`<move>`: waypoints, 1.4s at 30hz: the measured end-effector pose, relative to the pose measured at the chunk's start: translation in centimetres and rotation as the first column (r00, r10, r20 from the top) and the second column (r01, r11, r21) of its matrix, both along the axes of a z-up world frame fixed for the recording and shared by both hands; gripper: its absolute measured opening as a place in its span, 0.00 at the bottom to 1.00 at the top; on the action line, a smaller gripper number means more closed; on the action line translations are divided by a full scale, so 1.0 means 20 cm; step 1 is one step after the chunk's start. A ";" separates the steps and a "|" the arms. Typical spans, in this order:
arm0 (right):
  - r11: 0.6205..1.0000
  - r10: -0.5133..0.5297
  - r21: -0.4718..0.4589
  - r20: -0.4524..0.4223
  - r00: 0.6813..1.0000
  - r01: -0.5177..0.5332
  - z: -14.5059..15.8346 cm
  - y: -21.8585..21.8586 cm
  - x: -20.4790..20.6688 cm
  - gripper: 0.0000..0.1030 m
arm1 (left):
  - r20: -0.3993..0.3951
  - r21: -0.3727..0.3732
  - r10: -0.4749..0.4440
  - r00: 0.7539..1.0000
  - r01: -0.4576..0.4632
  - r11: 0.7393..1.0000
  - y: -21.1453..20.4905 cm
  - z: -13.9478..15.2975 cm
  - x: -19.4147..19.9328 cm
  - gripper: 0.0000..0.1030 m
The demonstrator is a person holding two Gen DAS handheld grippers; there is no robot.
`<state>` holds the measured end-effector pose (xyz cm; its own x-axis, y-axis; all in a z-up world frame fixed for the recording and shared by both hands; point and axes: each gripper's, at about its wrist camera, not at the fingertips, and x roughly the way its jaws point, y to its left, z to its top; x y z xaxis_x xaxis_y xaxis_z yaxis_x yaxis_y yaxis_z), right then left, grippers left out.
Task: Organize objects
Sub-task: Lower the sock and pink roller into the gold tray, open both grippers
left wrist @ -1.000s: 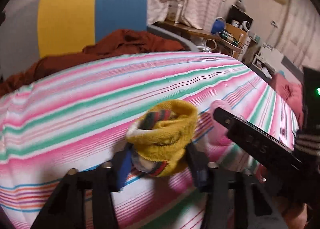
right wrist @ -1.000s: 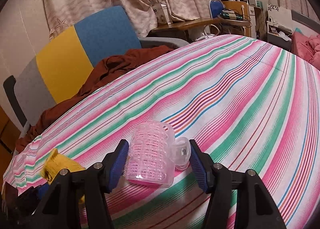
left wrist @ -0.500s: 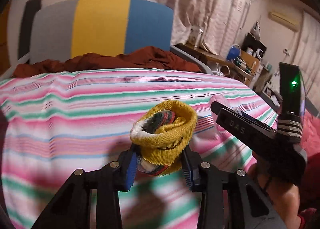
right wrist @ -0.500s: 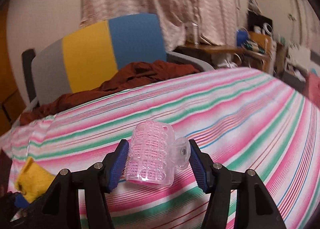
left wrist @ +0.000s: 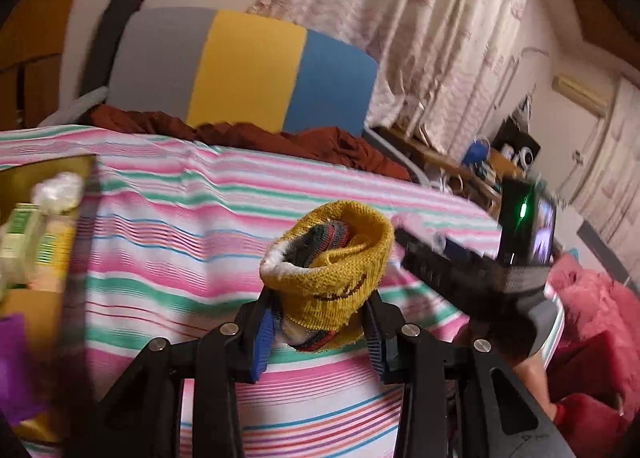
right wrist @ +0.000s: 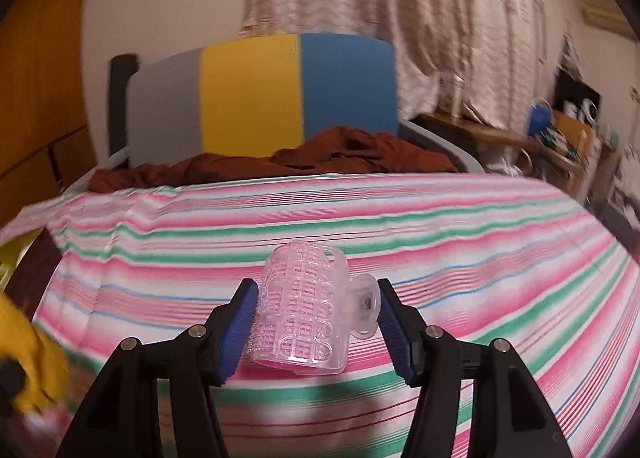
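Yellow sock bundle [left wrist: 328, 278] pinched in left claw [left wrist: 320, 334], pink curler [right wrist: 304, 314] — clamped in right claw [right wrist: 316, 322]

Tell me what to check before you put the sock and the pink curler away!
1. Left tool squeezing the rolled yellow sock: ok, pads press both sides.
2. Right tool holding the pink hair roller: ok, gripped between the pads.
3. Both things lifted off the striped cloth: ok.
4. Box in sight on the left: ok, at the cloth's edge.
5. Room left in the box: cannot tell, it is blurred and holds packets already.
6. Tools clear of each other: ok, the right one sits beside the sock without touching.
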<state>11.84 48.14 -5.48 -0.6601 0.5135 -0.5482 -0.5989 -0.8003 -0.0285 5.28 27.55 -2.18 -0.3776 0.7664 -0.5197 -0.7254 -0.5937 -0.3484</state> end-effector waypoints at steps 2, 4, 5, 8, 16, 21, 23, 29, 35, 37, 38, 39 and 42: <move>0.999 0.034 0.034 0.019 0.999 -0.034 0.01 -0.06 -0.02 0.58 | -0.005 0.018 0.042 0.999 -0.042 0.999 -0.10 0.05 -0.04 0.38; 0.995 0.071 0.060 0.038 0.997 -0.073 0.01 -0.13 -0.04 0.58 | -0.001 0.031 0.081 0.997 -0.081 0.996 -0.18 0.07 -0.08 0.38; 0.993 0.091 0.068 0.047 0.995 -0.094 0.01 -0.17 -0.06 0.58 | 0.011 0.041 0.112 0.994 -0.113 0.993 -0.25 0.08 -0.11 0.39; 0.986 0.132 0.092 0.066 0.989 -0.138 0.02 -0.25 -0.08 0.58 | 0.049 0.061 0.178 0.983 -0.181 0.982 -0.38 0.09 -0.20 0.39; 0.979 0.181 0.088 0.055 0.982 -0.185 0.02 -0.38 -0.09 0.58 | 0.066 0.039 0.349 0.935 -0.352 0.935 -0.75 0.07 -0.35 0.39; 0.981 0.192 0.013 0.011 0.981 -0.192 0.04 -0.42 -0.09 0.58 | 0.105 -0.032 0.429 0.897 -0.428 0.903 -0.89 -0.03 -0.44 0.39; 0.978 0.207 -0.028 -0.019 0.978 -0.207 0.06 -0.45 -0.10 0.58 | 0.115 -0.070 0.451 0.885 -0.445 0.893 -0.92 -0.07 -0.46 0.39; 0.952 0.297 -0.054 -0.080 0.952 -0.302 0.15 -0.60 -0.14 0.58 | 0.119 -0.104 0.482 0.868 -0.471 0.876 -0.96 -0.13 -0.46 0.59; 0.915 0.392 -0.061 -0.102 0.914 -0.399 0.24 -0.76 -0.23 0.58 | 0.110 -0.044 0.503 0.857 -0.502 0.864 -1.00 -0.08 -0.40 0.90; 0.901 0.423 -0.061 -0.101 0.900 -0.430 0.26 -0.81 -0.26 0.58 | 0.073 -0.041 0.508 0.858 -0.506 0.862 -1.00 -0.06 -0.37 0.93; 0.892 0.441 -0.064 -0.100 0.892 -0.448 0.27 -0.83 -0.28 0.58 | 0.048 -0.040 0.509 0.859 -0.508 0.861 -1.00 -0.05 -0.34 0.94; 0.881 0.462 -0.068 -0.096 0.881 -0.469 0.28 -0.85 -0.30 0.58 | 0.036 -0.038 0.508 0.861 -0.507 0.861 -1.01 -0.04 -0.33 0.95; 0.831 0.543 -0.090 -0.083 0.836 -0.549 0.32 -0.93 -0.40 0.58 | -0.015 -0.032 0.497 0.868 -0.497 0.867 -1.01 -0.02 -0.27 0.99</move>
<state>3.86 29.55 0.86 -0.8446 0.0022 -0.5355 -0.0615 -0.9938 0.0929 -0.17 7.32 -2.50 -0.7070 0.4584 -0.5385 -0.3330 -0.8876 -0.3184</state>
